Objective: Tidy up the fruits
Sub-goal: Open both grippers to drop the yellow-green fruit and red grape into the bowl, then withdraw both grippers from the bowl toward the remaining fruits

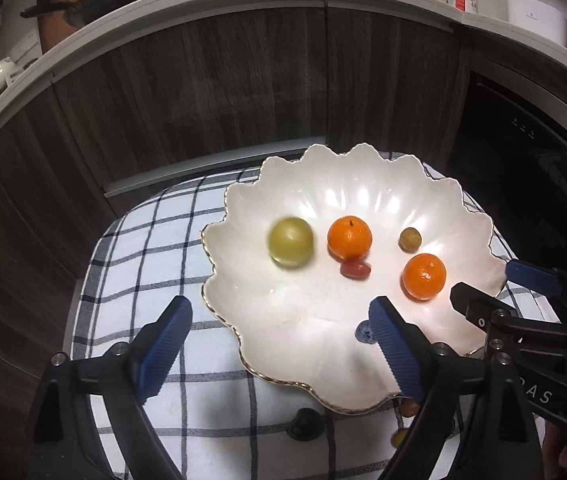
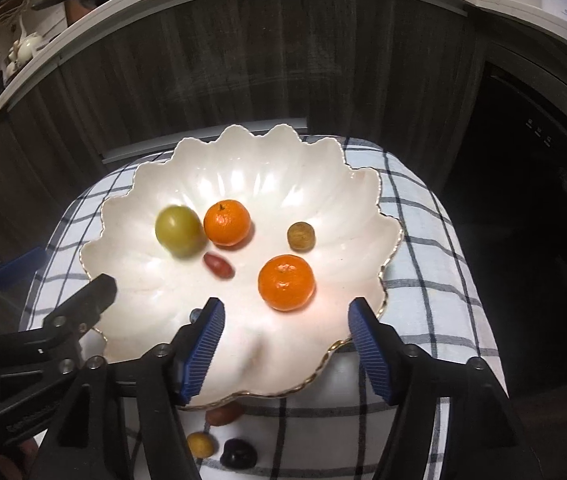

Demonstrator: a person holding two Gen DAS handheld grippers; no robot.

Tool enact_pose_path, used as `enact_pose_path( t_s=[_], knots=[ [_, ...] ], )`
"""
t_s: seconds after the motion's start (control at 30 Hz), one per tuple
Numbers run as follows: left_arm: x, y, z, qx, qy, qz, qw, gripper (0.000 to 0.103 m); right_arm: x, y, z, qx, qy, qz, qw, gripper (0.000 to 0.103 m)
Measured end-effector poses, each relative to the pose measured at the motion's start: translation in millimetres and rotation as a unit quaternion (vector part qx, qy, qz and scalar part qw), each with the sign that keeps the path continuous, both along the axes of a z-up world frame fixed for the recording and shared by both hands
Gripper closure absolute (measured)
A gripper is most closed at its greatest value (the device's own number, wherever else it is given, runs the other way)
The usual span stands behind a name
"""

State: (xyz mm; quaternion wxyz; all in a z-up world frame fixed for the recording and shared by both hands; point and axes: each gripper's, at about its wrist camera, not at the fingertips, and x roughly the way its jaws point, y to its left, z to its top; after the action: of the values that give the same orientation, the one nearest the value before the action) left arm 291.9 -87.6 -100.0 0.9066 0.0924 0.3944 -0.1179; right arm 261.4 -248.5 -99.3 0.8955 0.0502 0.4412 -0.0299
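Note:
A white scalloped plate point(image 1: 363, 184) point(image 2: 263, 168) lies on a checked cloth point(image 1: 155, 240). In it are a blurred green fruit point(image 1: 291, 242) point(image 2: 179, 231), two mandarins point(image 1: 349, 238) point(image 1: 424, 277), a red oblong fruit point(image 1: 356, 269), a small brown fruit point(image 1: 410, 239) and a blue berry point(image 1: 364, 331). My left gripper point(image 1: 281, 308) hangs open over the plate's left rim, holding nothing. My right gripper point(image 2: 286, 312) is open just behind the nearer mandarin point(image 2: 286, 282), with its pads clear of it.
On the cloth in front of the plate lie a dark fruit point(image 2: 238, 453), a yellow one point(image 2: 200, 444) and a red one point(image 2: 223, 414). Dark wood cabinets point(image 1: 243, 80) and a cluttered counter stand behind. The two grippers are close, side by side.

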Motion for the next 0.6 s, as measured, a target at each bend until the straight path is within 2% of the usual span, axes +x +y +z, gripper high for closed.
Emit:
enact_pose_path(
  t_s=[0.17, 0.6],
  knots=[
    [-0.6, 4.0, 2.9, -0.004, -0.001, 0.012, 0.9999, 0.002, -1.5, -1.8, 4.4, -0.006, -0.006, -0.008, 1.0, 0.031],
    [-8.5, 9.0, 10.1, -0.008, -0.006, 0.024, 0.9997, 0.002, -6.7, -0.3, 13.7, -0.01, -0.015, -0.009, 1.0, 0.027]
  ],
)
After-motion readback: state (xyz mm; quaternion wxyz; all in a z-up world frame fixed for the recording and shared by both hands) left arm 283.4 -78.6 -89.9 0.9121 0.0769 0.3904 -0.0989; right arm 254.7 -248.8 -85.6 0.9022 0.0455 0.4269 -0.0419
